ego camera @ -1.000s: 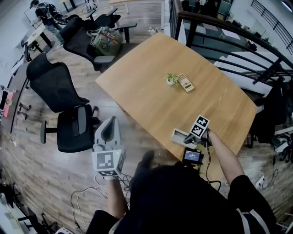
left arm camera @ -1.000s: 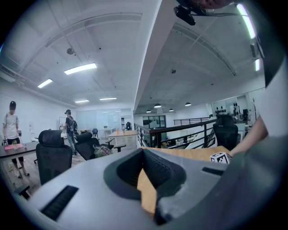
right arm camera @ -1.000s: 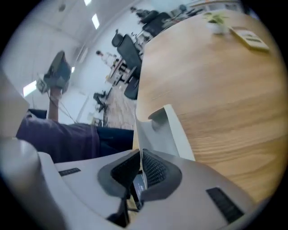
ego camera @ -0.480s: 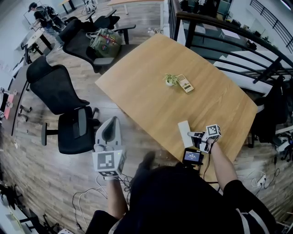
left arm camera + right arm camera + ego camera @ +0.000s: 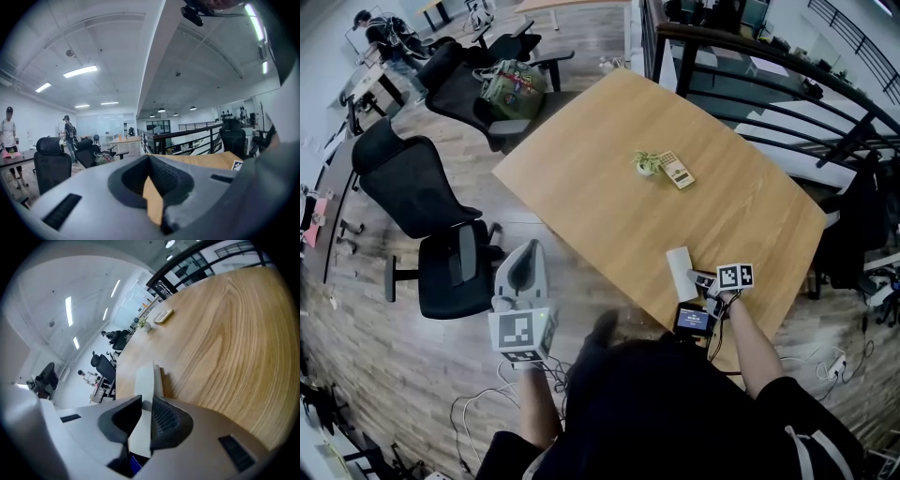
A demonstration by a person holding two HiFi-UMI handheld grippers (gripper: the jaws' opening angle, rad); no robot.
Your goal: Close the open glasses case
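At left, over the floor (image 5: 394, 366) and off the table (image 5: 600, 169), left gripper (image 5: 528, 251) clenched and empty, near the table's front edge a white case (image 5: 680, 272), seemingly closed, near end between right gripper (image 5: 696, 277) jaws, just eased apart, grip released.

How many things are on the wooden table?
3: white oblong glasses case at the near edge; small green potted plant mid-table; tan rectangular keypad beside it. More may be hidden.
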